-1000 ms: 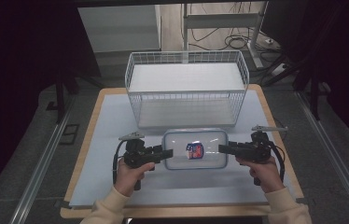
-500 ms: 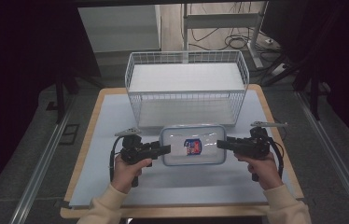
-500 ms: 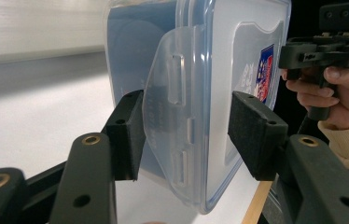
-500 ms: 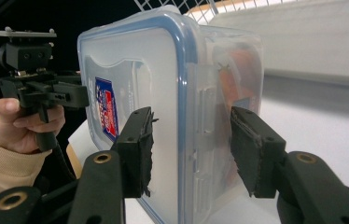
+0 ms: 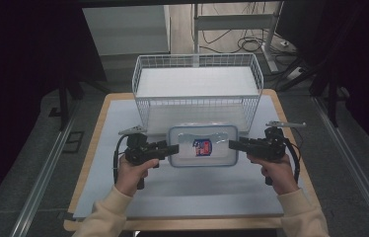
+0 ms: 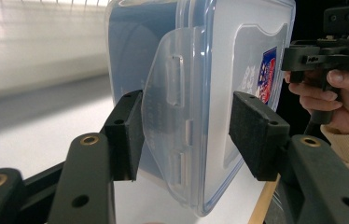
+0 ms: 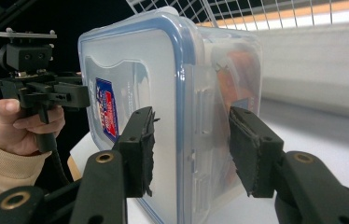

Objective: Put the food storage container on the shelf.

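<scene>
A clear plastic container (image 5: 202,145) with a blue-rimmed lid and a red and blue sticker hangs level above the mat, just in front of the basket. My left gripper (image 5: 175,148) is shut on its left end, and my right gripper (image 5: 232,144) is shut on its right end. In the left gripper view the pads (image 6: 126,130) stand on either side of the container's (image 6: 200,56) clip flap; these jaws have just eased open a little with the end still between them. In the right gripper view the jaws (image 7: 191,135) straddle the other end of the container (image 7: 135,60).
A white wire basket (image 5: 197,56) stands at the back of the table, directly behind the container. A pale blue mat (image 5: 172,197) covers the wooden board (image 5: 90,148). Dark floor and metal rails lie to both sides.
Both grippers have risen together with the container held between them, and it now sits higher in the picture, closer to the basket's front wall.
</scene>
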`<state>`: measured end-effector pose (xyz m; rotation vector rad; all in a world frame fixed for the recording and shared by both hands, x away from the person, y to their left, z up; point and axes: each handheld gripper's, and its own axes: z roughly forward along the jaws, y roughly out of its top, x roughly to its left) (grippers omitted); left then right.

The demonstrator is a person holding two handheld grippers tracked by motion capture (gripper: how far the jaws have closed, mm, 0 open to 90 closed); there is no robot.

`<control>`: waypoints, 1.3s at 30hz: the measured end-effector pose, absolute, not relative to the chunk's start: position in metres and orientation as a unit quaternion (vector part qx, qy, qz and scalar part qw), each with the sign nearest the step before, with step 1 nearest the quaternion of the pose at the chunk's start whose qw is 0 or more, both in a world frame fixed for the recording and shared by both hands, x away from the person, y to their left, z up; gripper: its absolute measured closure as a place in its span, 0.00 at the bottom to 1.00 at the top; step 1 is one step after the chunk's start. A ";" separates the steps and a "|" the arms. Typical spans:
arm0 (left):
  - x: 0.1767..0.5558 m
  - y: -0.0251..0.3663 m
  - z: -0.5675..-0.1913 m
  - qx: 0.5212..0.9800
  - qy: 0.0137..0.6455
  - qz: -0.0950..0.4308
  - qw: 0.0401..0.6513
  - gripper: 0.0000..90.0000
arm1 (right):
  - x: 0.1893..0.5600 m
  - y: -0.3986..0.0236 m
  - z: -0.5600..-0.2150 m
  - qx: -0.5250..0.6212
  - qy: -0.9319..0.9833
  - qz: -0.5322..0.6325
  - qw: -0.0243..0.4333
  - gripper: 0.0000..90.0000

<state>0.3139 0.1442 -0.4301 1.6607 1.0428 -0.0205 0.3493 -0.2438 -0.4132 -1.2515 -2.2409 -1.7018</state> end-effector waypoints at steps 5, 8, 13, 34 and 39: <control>0.318 0.147 -0.415 0.700 0.437 0.002 0.565 0.52 | 0.353 -0.240 -0.399 -0.399 -0.726 -0.560 0.023 0.58; 0.319 0.147 -0.408 0.699 0.436 0.005 0.567 0.52 | 0.355 -0.240 -0.393 -0.396 -0.725 -0.563 0.020 0.58; 0.324 0.149 -0.390 0.698 0.429 0.014 0.573 0.52 | 0.361 -0.239 -0.378 -0.391 -0.720 -0.572 0.016 0.58; 0.350 0.157 -0.333 0.695 0.413 0.040 0.588 0.52 | 0.385 -0.230 -0.320 -0.374 -0.716 -0.590 -0.007 0.58; 0.357 0.159 -0.324 0.696 0.411 0.042 0.587 0.52 | 0.393 -0.228 -0.312 -0.375 -0.713 -0.593 -0.007 0.58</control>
